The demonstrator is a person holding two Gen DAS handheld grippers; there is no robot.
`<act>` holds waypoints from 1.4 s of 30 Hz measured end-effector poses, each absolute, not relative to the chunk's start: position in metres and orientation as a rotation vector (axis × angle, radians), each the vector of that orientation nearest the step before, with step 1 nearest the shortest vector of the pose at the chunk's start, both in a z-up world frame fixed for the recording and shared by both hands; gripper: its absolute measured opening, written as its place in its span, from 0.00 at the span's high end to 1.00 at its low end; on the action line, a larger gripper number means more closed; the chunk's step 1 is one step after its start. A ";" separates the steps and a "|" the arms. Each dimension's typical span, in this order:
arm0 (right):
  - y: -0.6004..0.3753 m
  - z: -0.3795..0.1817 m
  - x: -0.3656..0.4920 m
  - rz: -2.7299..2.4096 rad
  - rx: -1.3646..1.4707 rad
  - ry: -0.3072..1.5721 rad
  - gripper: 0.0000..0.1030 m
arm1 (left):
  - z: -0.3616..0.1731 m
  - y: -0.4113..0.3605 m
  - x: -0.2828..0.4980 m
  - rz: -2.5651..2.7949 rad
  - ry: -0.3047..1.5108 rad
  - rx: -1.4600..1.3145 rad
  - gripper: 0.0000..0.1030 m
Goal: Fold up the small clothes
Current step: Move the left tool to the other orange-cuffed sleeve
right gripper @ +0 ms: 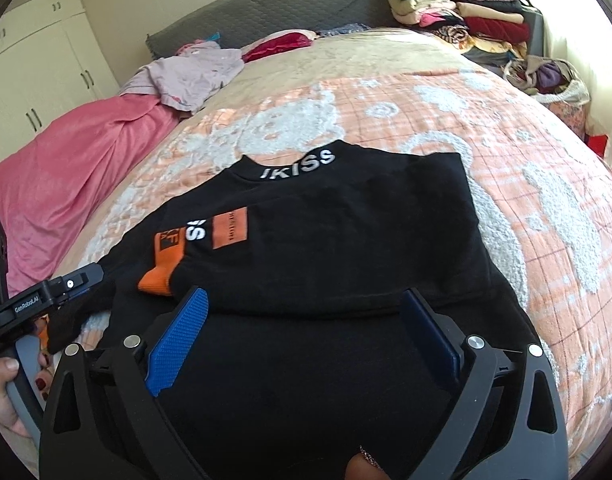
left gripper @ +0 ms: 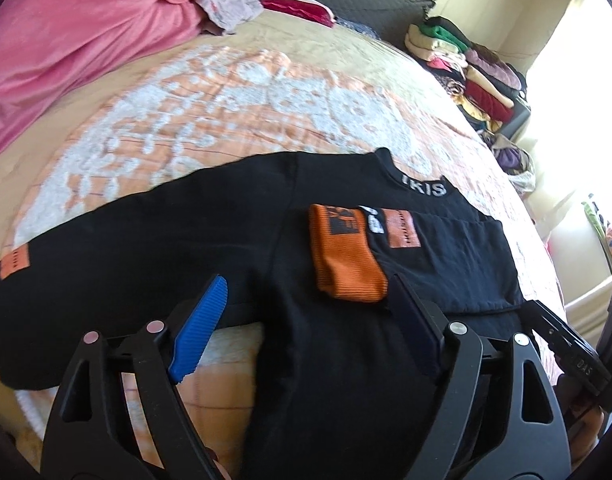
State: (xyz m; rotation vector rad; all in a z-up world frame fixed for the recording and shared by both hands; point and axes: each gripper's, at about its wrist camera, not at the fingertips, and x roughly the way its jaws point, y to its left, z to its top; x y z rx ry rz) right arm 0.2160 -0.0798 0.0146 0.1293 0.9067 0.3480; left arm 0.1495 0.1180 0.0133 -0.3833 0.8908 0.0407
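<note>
A small black sweatshirt (left gripper: pixel 185 248) (right gripper: pixel 346 240) with white collar lettering and orange patches lies flat on the bed. Its right sleeve is folded across the chest, the orange cuff (left gripper: pixel 346 264) (right gripper: pixel 161 272) resting near the middle. The left sleeve (left gripper: pixel 65 264) stretches out to the left in the left wrist view. My left gripper (left gripper: pixel 310 304) hovers open above the shirt's lower part, nothing between its blue pads. My right gripper (right gripper: pixel 306 312) is open too, over the hem just below the folded sleeve. The left gripper (right gripper: pixel 81 280) also shows at the left edge of the right wrist view.
The bedspread (right gripper: pixel 486 128) is peach with white tufted patterns. A pink blanket (left gripper: pixel 65 40) (right gripper: pixel 65 168) and a crumpled lilac garment (right gripper: pixel 193 76) lie at the far left. Stacks of folded clothes (right gripper: pixel 466 12) sit beside the grey headboard (right gripper: pixel 285 8). A hand (right gripper: pixel 9 392) holds the left gripper's handle.
</note>
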 end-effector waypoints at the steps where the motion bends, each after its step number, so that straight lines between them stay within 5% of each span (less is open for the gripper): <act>1: -0.077 0.016 0.215 0.354 0.125 0.904 0.07 | 0.014 0.123 0.147 0.050 0.887 -0.388 0.27; 10: -0.054 0.027 0.213 0.404 0.106 0.889 0.07 | 0.016 0.154 0.125 0.125 0.865 -0.426 0.27; 13: -0.045 0.031 0.214 0.426 0.096 0.880 0.07 | 0.017 0.165 0.117 0.156 0.855 -0.437 0.19; 42: 0.047 0.030 0.208 0.618 -0.013 0.898 0.07 | 0.001 0.256 0.037 0.369 0.831 -0.600 0.17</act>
